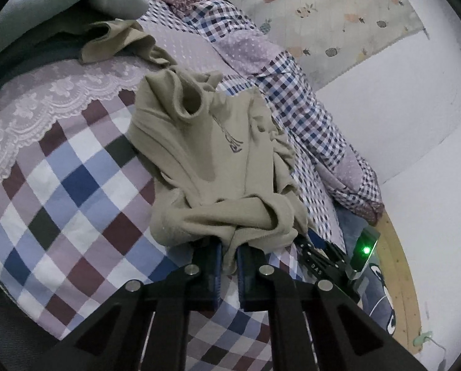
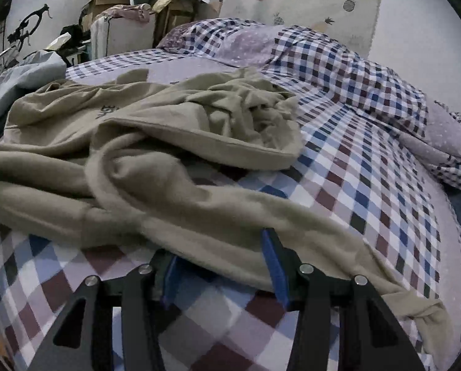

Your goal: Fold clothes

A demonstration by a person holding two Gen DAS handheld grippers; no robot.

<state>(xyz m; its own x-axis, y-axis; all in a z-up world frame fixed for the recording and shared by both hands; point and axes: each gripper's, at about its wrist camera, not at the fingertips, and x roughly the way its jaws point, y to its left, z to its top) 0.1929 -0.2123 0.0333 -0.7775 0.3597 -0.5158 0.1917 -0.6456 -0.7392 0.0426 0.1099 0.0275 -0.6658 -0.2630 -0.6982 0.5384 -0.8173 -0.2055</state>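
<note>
A crumpled beige sweatshirt with a small dark print lies on the checked bed sheet. My left gripper is shut on a bunched fold at its near edge, and the cloth hangs down between the two blue pads. In the right wrist view the same beige sweatshirt spreads from the left, one long fold draped over the tips of my right gripper. That gripper stands open, its blue pads wide apart, the cloth lying over them. The right gripper's body, with a green light, shows just right of the left one.
A rumpled checked quilt lies along the bed's far side by the white wall. Another beige piece and a grey-blue garment lie at the back left. Cardboard boxes stand beyond the bed. A wooden bed edge runs at the right.
</note>
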